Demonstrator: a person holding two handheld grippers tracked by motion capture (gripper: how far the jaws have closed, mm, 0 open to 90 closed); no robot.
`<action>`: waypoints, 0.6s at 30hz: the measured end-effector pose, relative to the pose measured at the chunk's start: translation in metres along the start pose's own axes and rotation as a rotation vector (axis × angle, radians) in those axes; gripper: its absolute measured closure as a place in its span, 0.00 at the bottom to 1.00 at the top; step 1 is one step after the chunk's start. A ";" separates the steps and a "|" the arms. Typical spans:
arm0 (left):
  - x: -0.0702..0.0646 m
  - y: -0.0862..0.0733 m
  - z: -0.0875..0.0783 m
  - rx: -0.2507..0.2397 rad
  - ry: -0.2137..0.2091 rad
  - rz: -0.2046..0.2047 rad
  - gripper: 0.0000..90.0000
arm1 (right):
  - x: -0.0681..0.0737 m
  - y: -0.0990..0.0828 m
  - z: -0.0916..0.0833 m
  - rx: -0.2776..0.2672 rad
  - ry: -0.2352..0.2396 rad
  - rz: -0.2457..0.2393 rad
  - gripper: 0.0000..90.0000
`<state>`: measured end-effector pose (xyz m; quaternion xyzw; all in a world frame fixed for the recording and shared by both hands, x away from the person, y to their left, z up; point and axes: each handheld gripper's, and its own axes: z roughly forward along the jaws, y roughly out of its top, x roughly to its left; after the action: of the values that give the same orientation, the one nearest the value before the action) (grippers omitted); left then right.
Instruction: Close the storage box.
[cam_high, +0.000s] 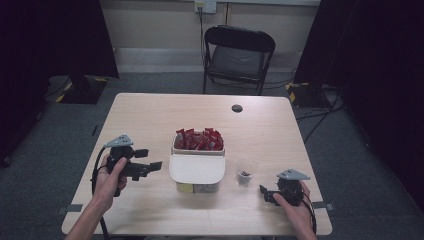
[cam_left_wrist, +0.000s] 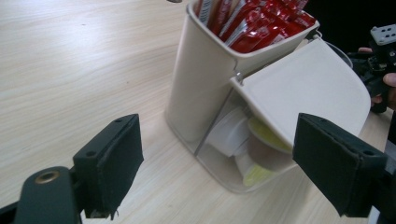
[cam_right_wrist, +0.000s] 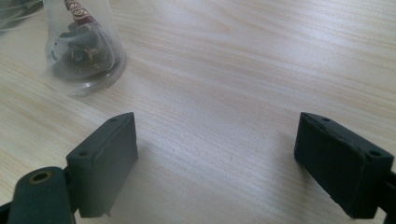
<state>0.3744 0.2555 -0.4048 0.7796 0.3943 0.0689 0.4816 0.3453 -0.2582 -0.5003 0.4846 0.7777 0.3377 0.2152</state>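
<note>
Container (cam_high: 197, 170), cream, mid-tabletop toward near edge; red sachets (cam_high: 199, 140) upright in its rear compartment, hinged lid tilted over the front one. Left gripper (cam_high: 148, 166) just beside its left, jaws apart, nothing between. Right gripper (cam_high: 263, 192) near right near corner, jaws apart, beside plastic cup (cam_high: 245, 171)

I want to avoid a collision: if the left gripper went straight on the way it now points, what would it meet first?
Probably the cream container: the left gripper, jaws open, faces its lower compartment under the hinged lid. In the high view the left gripper stands apart from it, with bare table between.
</note>
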 end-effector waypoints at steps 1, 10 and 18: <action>0.004 -0.003 -0.001 0.019 0.019 -0.003 0.17 | 0.000 0.000 0.000 0.000 -0.001 0.001 0.14; 0.020 -0.032 -0.007 0.057 0.065 -0.060 0.18 | 0.000 0.000 0.000 0.000 -0.001 0.001 0.14; 0.025 -0.059 -0.004 0.109 0.188 -0.045 0.18 | 0.000 0.000 0.000 0.000 0.001 -0.001 0.14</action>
<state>0.3573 0.2882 -0.4567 0.7857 0.4584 0.1093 0.4007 0.3454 -0.2583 -0.5003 0.4841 0.7781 0.3378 0.2149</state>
